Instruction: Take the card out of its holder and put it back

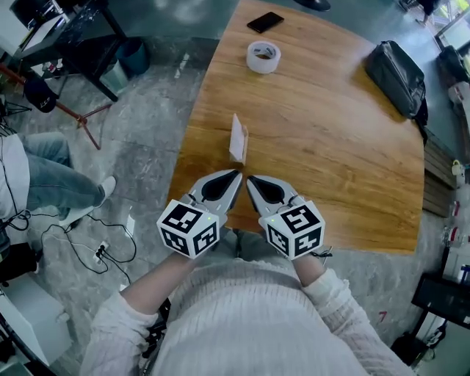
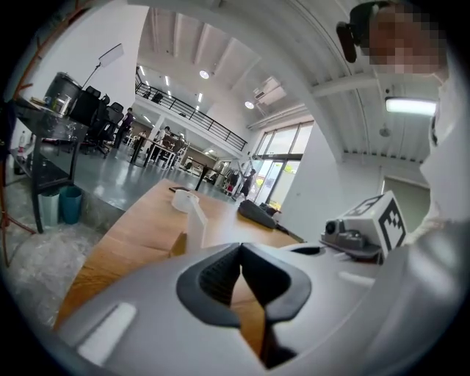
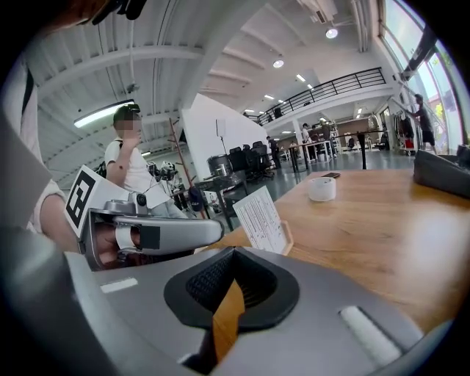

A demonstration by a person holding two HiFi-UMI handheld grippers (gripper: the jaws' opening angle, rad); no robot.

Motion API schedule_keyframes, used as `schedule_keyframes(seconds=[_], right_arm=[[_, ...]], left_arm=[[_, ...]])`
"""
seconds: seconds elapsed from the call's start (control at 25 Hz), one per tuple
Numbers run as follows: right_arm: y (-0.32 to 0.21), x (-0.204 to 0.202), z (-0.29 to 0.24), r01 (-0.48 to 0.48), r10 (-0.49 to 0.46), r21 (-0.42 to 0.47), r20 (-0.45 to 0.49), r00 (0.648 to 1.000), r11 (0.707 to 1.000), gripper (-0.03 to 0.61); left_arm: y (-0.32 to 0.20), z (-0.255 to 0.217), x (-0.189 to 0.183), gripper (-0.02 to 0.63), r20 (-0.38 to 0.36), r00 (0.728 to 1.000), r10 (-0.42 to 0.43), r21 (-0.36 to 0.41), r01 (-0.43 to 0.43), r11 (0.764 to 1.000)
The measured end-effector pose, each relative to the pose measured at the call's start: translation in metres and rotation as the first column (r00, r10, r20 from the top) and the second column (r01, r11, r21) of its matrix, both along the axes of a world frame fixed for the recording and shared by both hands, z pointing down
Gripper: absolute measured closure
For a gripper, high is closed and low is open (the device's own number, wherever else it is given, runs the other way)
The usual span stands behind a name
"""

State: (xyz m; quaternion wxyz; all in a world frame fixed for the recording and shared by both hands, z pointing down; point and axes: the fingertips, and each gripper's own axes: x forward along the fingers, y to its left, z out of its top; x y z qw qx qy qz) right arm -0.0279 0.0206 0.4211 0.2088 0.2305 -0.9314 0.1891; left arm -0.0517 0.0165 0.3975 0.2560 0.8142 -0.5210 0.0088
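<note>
A white printed card [image 1: 239,136] stands upright in a small wooden holder [image 1: 243,155] near the table's front left edge. Both grippers hover side by side just short of it. My left gripper [image 1: 238,174] is shut with nothing between its jaws, its tip just below the holder. My right gripper [image 1: 249,179] is shut and empty too, right beside it. In the left gripper view the card [image 2: 196,219] rises beyond the closed jaws [image 2: 240,248]. The right gripper view shows the card's printed face [image 3: 261,218] and holder [image 3: 288,239] ahead of its shut jaws [image 3: 233,254].
On the wooden table [image 1: 330,147] farther back lie a roll of tape [image 1: 263,56], a black phone [image 1: 265,22] and a black bag [image 1: 396,76]. A seated person's legs [image 1: 51,183] and floor cables [image 1: 95,250] are left of the table.
</note>
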Motion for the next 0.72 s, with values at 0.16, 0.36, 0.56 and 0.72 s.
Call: schedule_keyframes(seconds=[0.16,0.36,0.56,0.72], right_arm=[[-0.002,0.002,-0.002,0.014,-0.014,-0.001,0.010,1.000,1.000,0.580],[0.007,-0.009,0.000,0.019,-0.019,0.000,0.002,1.000,1.000,0.580],[0.007,-0.009,0.000,0.025,-0.025,0.000,-0.002,1.000,1.000,0.580],[0.009,-0.004,0.003,0.038,-0.038,-0.008,-0.007,0.999,0.999,0.580]], left_arm=[[-0.002,-0.001,0.006,0.605,-0.011,1.000,0.008,-0.015,-0.009,1.000],[0.010,0.004,-0.001,0.605,-0.022,1.000,0.008,-0.034,-0.008,0.999],[0.008,0.001,-0.001,0.605,-0.018,1.000,0.010,-0.032,-0.011,0.999],[0.007,0.000,0.005,0.606,-0.013,1.000,0.012,-0.027,-0.012,1.000]])
